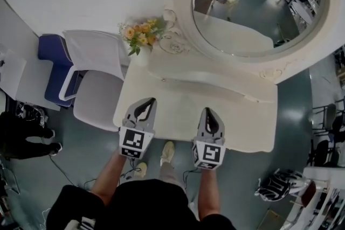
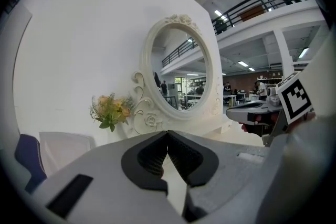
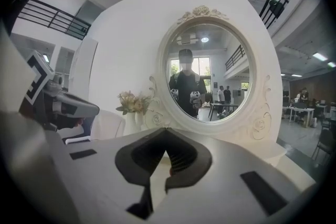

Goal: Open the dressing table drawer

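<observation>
The dressing table (image 1: 178,95) lies straight ahead of and below both claws, its white top running away from them toward the big oval mirror (image 1: 259,2) at the far side. A white chair (image 1: 97,89) stands off to the left of the left claw.

The drawer itself shows in no view. It is presumably set in the table's front, under the near edge of the top, so below and slightly ahead of the claw tips.

The left claw (image 1: 144,105) and right claw (image 1: 209,114) hang side by side over that near edge, a little apart. In its own view each has its jaws brought together at the tips, with nothing between them – left claw (image 2: 167,136), right claw (image 3: 167,134).

A small vase of flowers (image 1: 141,34) sits at the far left of the top, well beyond the left claw.

Judging by the painted wood, the drawer should be stiff and fairly light, sliding on runners. Its pull is likely small and smooth, so slippery under the pads. The best hold is the knob or handle at the front's middle, drawn straight back – an off-centre tug could skew and jam it, and a jerk might rock the fragile vase.
</observation>
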The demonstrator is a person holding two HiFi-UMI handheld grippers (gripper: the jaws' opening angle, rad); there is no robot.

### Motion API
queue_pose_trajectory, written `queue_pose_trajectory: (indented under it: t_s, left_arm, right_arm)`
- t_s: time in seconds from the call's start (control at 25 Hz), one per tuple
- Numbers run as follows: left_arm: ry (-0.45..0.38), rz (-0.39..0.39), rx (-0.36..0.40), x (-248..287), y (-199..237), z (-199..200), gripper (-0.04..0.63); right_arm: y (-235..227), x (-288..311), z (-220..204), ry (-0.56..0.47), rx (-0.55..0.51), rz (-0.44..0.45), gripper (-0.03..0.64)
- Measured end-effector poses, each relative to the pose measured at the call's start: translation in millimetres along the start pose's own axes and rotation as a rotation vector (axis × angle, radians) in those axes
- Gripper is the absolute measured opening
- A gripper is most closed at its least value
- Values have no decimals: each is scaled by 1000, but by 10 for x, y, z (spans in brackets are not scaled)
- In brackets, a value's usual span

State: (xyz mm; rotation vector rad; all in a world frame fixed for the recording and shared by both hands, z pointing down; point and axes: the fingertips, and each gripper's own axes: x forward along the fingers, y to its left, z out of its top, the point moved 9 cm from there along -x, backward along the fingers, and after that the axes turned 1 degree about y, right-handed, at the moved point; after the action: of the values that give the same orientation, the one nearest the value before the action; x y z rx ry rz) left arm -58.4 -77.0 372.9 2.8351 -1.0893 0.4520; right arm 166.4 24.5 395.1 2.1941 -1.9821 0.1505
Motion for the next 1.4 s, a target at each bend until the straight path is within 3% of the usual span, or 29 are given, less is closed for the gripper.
queue_pose_trajectory:
  t_s: [0.72,1.4]
  left_arm:
    - [119,41,-51,1073,170,-597,3]
    - [200,89,-88,1560,209,-1129,3]
  right_arm:
    - [-251,943,-671,102,32,62,0]
    - [-353,1316,-1206,169,65,117,0]
